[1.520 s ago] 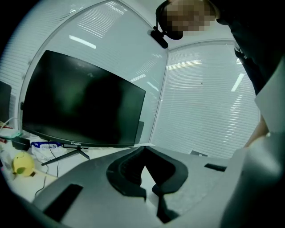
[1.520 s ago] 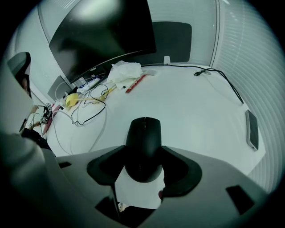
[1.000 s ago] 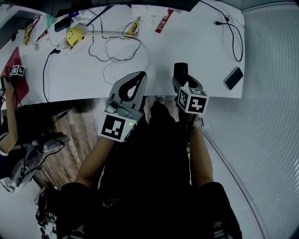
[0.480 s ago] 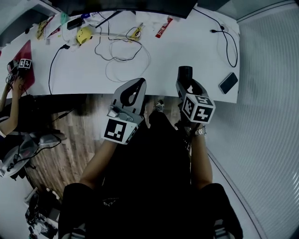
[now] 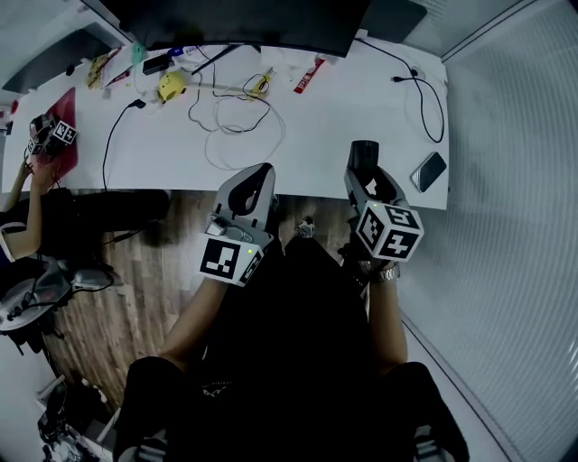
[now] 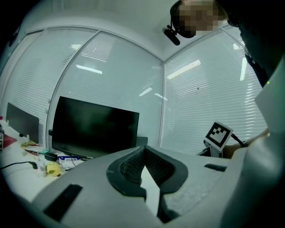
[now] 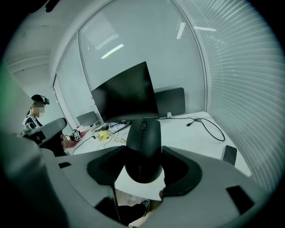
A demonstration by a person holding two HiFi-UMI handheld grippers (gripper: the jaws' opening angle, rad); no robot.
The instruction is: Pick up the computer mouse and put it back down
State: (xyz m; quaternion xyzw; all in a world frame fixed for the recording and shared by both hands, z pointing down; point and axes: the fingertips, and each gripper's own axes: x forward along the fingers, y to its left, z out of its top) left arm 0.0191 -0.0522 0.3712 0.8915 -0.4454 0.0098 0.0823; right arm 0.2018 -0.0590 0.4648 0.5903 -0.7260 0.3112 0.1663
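Surface (image 5: 343, 108): a white desk, seen from above, with a wooden floor (image 5: 153, 271) below its near edge.
Monitor (image 5: 253, 23): a dark screen is stood along the far edge.
Left gripper (image 5: 262, 171): held at the middle of the near edge; its fingers are closed tip to tip, and nothing is gripped between them.
Right gripper (image 5: 366, 176): held at the near edge toward the right corner; its fingers are clamped on the sides of the computer mouse.
Computer mouse (image 5: 363, 152): black, gripped between the right fingers and pointed toward the monitor, just inside the near edge of the surface. Whether it touches the surface cannot be told.
Phone (image 5: 427, 171): laid dark and flat at the near right corner, near the mouse but apart from it.
Cables: a white loop (image 5: 244, 144) is spread across the middle; a black lead (image 5: 432, 104) is curled along the right edge.
Yellow item (image 5: 171, 86): left among clutter by the far edge, toward the left.
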